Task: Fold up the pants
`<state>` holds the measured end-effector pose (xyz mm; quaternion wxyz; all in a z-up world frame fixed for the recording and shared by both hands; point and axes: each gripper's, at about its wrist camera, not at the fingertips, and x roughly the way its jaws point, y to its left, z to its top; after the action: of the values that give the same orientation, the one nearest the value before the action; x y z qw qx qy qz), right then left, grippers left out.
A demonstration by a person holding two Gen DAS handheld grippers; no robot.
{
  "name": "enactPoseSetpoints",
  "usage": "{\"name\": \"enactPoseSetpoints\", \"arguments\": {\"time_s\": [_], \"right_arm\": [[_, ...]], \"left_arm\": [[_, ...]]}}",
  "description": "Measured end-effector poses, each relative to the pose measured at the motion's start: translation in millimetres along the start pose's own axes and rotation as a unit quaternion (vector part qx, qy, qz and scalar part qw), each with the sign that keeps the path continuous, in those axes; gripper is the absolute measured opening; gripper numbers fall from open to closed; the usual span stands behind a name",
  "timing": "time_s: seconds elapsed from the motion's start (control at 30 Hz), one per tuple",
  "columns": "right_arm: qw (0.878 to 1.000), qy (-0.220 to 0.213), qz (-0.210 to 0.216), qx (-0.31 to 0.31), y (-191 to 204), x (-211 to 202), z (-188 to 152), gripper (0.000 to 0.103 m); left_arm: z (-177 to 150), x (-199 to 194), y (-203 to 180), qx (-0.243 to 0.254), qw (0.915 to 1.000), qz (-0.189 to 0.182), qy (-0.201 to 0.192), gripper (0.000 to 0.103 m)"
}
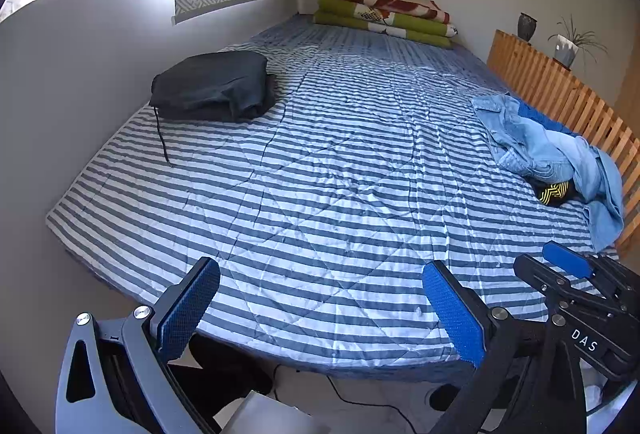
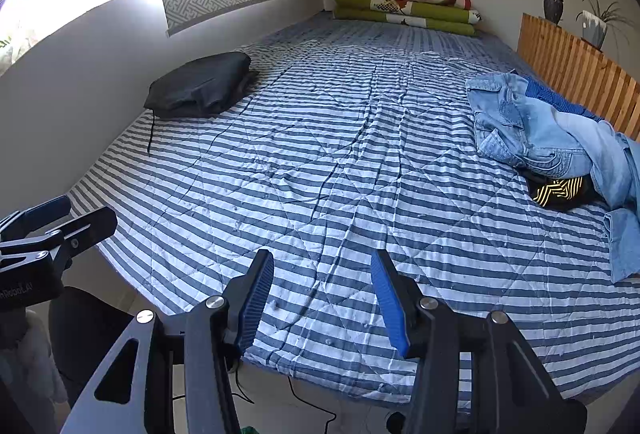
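Quilted bedspread (image 1: pixel 320 162) over the whole bed: blue-grey and white stripes, diamond stitching, fine creases through the middle.

Black pants (image 1: pixel 212 86), already folded into a thick, soft-edged rectangle, at the bed's left edge close to the wall; matte, slightly rumpled cloth, one thin dark drawstring (image 1: pixel 162 138) trailing toward the near edge. Same bundle in the right wrist view (image 2: pixel 200 84), lying flat, well apart from both claws.

Light blue denim pants (image 2: pixel 532 130) heaped unfolded at the right side against the slatted wooden rail (image 2: pixel 580 74); pale washed fabric, stitched seams and a flapped pocket showing, one leg spilling toward the near corner. Beneath the heap, a black garment with yellow zigzag lines (image 2: pixel 560 190), mostly covered. Bright blue cloth (image 1: pixel 536 116) between denim and rail.

Far end: stacked folded blankets (image 1: pixel 384 14), green with a red and cream patterned one on top. On the ledge past the rail, a dark vase (image 1: pixel 526 26) and a potted plant (image 1: pixel 570 44).

Left claw (image 1: pixel 320 308) spread wide, nothing between its ribbed blue pads, hanging over the near edge of the bed. Right claw (image 2: pixel 322 300) parted about halfway, likewise empty, above the near edge; touching neither pair of pants.
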<state>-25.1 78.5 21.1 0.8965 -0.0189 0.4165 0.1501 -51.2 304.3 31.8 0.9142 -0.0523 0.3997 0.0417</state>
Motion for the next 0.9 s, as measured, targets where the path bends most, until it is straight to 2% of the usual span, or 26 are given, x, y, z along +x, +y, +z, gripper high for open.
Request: {"name": "enactPoseSetpoints", "arguments": {"time_s": [0.9], "right_arm": [[1.0,0.011,-0.002,-0.005,3,7,-2,0.047]], "left_arm": [[-4,7,8,-0.008,1.0,0.003,0.006,0.103]]}}
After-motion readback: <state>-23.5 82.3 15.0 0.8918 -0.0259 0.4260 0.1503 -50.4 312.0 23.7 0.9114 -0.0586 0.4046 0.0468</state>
